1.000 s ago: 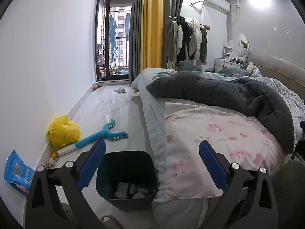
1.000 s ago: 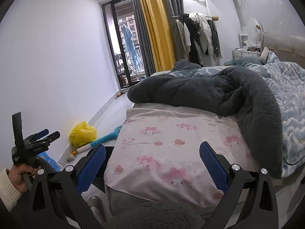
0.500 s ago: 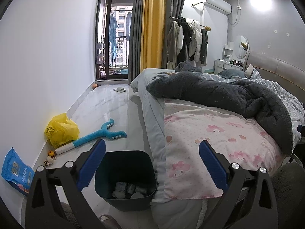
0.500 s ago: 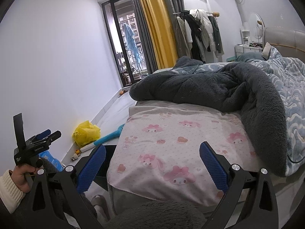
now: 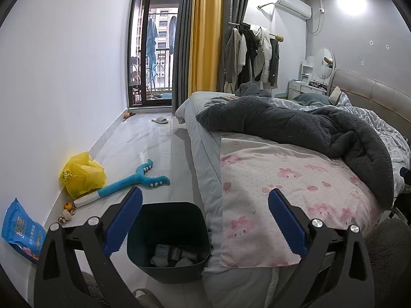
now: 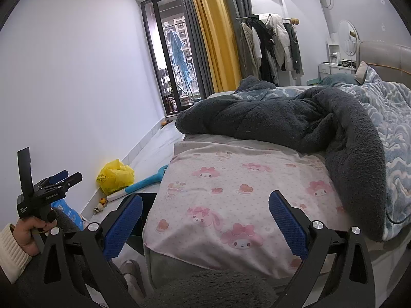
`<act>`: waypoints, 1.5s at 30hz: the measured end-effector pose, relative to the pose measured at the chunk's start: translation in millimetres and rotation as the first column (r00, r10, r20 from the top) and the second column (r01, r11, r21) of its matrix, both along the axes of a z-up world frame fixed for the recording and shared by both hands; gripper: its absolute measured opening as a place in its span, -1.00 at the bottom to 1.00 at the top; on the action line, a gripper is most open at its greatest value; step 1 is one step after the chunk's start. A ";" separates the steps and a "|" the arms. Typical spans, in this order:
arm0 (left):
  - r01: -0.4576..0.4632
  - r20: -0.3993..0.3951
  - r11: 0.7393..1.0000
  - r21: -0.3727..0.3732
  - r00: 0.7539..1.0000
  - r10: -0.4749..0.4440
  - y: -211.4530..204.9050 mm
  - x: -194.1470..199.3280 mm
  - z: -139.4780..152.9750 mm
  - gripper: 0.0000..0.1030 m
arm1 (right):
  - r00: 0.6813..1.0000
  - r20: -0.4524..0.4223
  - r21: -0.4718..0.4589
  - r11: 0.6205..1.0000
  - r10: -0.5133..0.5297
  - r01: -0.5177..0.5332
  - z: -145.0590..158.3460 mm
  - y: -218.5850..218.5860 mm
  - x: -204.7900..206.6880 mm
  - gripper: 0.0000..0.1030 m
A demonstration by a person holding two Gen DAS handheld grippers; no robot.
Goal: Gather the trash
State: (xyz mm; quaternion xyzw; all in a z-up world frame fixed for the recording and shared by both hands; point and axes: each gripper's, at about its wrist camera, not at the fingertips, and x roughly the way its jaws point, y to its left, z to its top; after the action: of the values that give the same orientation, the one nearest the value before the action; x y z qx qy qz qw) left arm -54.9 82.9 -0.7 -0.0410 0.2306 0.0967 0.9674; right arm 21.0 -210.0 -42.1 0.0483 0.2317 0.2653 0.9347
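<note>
A dark teal bin [image 5: 169, 204] stands on the floor beside the bed, with several crumpled grey wads [image 5: 174, 255] in it. My left gripper [image 5: 205, 222] hangs open and empty just above and behind the bin. By the left wall lie a crumpled yellow plastic bag [image 5: 82, 177] and a blue snack packet [image 5: 20, 231]. My right gripper [image 6: 205, 223] is open and empty over the foot of the bed. The right wrist view also shows the left gripper [image 6: 73, 175] in a hand, the yellow bag [image 6: 115, 175] and the blue packet [image 6: 68, 211].
A long blue plush toy [image 5: 133, 179] and small toys [image 5: 66, 210] lie on the tiled floor [image 5: 143, 148]. The bed [image 5: 282, 179] with a pink sheet and dark blanket [image 5: 295, 125] fills the right. A slipper [image 5: 160, 120] lies near the balcony door.
Both cameras have drifted slightly, with the room a little lower in view. Both grippers have stayed open and empty.
</note>
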 end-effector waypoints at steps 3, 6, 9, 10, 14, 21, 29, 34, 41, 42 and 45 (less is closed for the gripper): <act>0.000 0.000 1.000 0.000 1.000 0.000 -0.1 0.0 0.0 0.94 | 1.000 -0.001 0.000 1.000 0.000 0.000 -0.1 0.2 -0.3 0.94; 0.000 -0.001 1.000 0.001 1.000 0.000 -0.3 -0.3 0.1 0.94 | 1.000 -0.001 0.000 1.000 -0.001 0.001 -0.1 0.3 -0.4 0.94; 0.005 0.003 1.000 -0.001 1.000 -0.005 -0.4 -0.9 0.9 0.94 | 1.000 -0.001 0.000 1.000 -0.001 0.001 -0.1 0.3 -0.4 0.93; 0.004 0.002 1.000 0.001 1.000 -0.004 -0.8 -0.5 0.9 0.94 | 1.000 -0.001 0.000 1.000 -0.001 0.001 -0.1 0.2 -0.3 0.94; 0.007 0.000 1.000 0.002 1.000 -0.007 -1.5 -1.3 1.3 0.94 | 1.000 -0.001 0.000 1.000 -0.001 0.001 -0.1 0.1 -0.1 0.93; 0.007 0.000 1.000 0.002 1.000 -0.007 -1.5 -0.7 1.0 0.94 | 1.000 -0.001 -0.001 1.000 -0.001 0.001 0.0 0.5 -0.9 0.94; 0.009 -0.001 1.000 0.000 1.000 -0.009 -1.6 -1.3 1.0 0.94 | 1.000 -0.002 -0.001 1.000 -0.001 0.001 0.1 0.2 -0.4 0.94; 0.009 -0.001 1.000 0.001 1.000 -0.009 -1.9 -1.2 1.0 0.94 | 1.000 -0.004 -0.002 1.000 -0.004 0.004 -0.5 0.5 -1.8 0.94; 0.009 -0.001 1.000 0.001 1.000 -0.009 -2.2 -1.3 1.1 0.94 | 1.000 -0.003 -0.001 1.000 -0.003 0.003 -0.3 0.0 -1.8 0.94; 0.010 -0.002 1.000 0.001 1.000 -0.010 -2.4 -1.4 1.1 0.94 | 1.000 -0.003 -0.002 1.000 -0.002 0.002 -0.2 0.1 -1.3 0.94; 0.009 -0.001 1.000 0.001 1.000 -0.009 -2.5 -1.3 1.2 0.94 | 1.000 -0.003 -0.003 1.000 -0.003 0.003 -0.1 -0.2 -1.3 0.94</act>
State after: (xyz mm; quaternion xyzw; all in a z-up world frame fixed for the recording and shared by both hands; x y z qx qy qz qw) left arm -56.3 80.4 0.5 -0.0396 0.2314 0.0925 0.9676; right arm 19.7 -210.2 -42.2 0.0478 0.2334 0.2637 0.9347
